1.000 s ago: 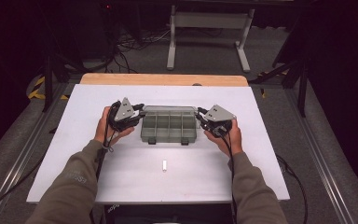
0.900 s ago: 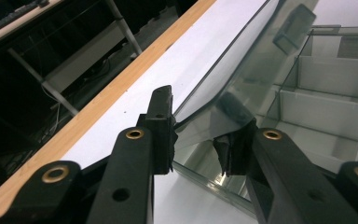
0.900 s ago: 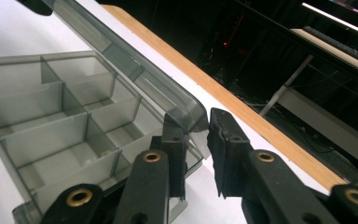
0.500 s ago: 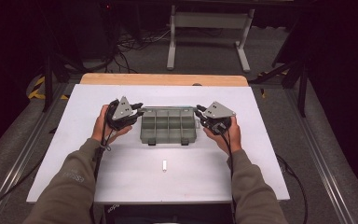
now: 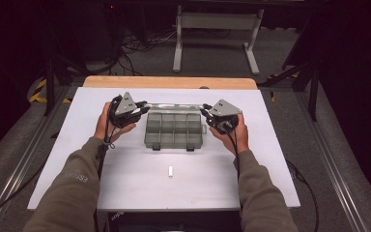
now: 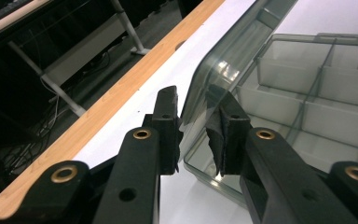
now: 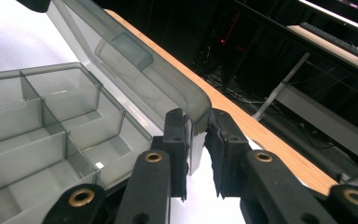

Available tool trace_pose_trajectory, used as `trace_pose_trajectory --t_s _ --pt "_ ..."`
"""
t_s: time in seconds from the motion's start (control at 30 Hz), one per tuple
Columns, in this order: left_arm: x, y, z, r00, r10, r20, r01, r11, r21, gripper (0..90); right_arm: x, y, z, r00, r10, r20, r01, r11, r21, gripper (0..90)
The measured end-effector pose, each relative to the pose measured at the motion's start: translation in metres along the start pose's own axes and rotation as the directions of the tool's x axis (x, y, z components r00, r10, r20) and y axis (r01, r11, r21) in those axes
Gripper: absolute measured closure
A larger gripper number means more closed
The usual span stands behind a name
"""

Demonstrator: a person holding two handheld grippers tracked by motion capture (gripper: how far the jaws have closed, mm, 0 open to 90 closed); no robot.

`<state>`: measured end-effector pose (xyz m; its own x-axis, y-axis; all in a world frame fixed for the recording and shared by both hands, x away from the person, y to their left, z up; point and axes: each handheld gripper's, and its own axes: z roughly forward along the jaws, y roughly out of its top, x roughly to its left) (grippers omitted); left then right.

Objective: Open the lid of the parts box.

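A smoky clear compartment box [image 5: 174, 133] lies open mid-table with its compartments [image 6: 307, 93] [image 7: 37, 121] showing nothing in them. Its hinged lid [image 5: 174, 104] [image 6: 233, 42] [image 7: 135, 74] stands raised at the far side. My left gripper [image 5: 142, 112] [image 6: 196, 135] has the lid's left corner between its pads. Its jaws have just been closing on that corner. My right gripper [image 5: 205, 112] [image 7: 196, 140] pinches the lid's right corner the same way.
A small white piece [image 5: 170, 171] lies on the white tabletop [image 5: 101, 188] nearer the person than the box. A wooden strip [image 5: 169, 82] runs along the table's far edge. Beyond it are a dark floor, cables and a metal stand [image 5: 217, 29].
Both grippers have edged slightly toward the far side with the lid's corners in them. The box base has stayed where it was.
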<state>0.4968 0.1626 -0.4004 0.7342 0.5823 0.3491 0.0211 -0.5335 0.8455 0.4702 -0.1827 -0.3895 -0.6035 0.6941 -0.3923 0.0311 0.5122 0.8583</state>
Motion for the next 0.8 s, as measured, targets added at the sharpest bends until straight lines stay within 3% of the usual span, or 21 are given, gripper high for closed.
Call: trace_pose_trajectory --t_s 0.27,0.5,0.63,0.8 --pt "0.01 0.005 0.007 0.999 -0.044 0.001 0.044 0.999 0.006 73.3 -0.013 0.004 0.008 0.9982 0.06 -0.005 -0.06 0.9982 -0.005 77.8" --pt "0.016 0.005 0.019 0.9976 -0.066 -0.023 0.067 0.9973 0.032 73.0 -0.022 0.006 0.02 0.9929 0.119 -0.011 -0.119 0.9929 -0.005 78.4" --pt "0.017 0.003 0.027 0.9967 -0.071 -0.04 0.073 0.9958 0.055 74.0 -0.025 0.004 0.028 0.9895 0.144 -0.002 -0.144 0.9895 0.001 79.7" --pt "0.02 -0.003 0.036 0.9927 -0.109 -0.053 0.113 0.991 0.073 74.5 -0.025 -0.001 0.038 0.9849 0.172 0.02 -0.172 0.985 0.013 81.0"
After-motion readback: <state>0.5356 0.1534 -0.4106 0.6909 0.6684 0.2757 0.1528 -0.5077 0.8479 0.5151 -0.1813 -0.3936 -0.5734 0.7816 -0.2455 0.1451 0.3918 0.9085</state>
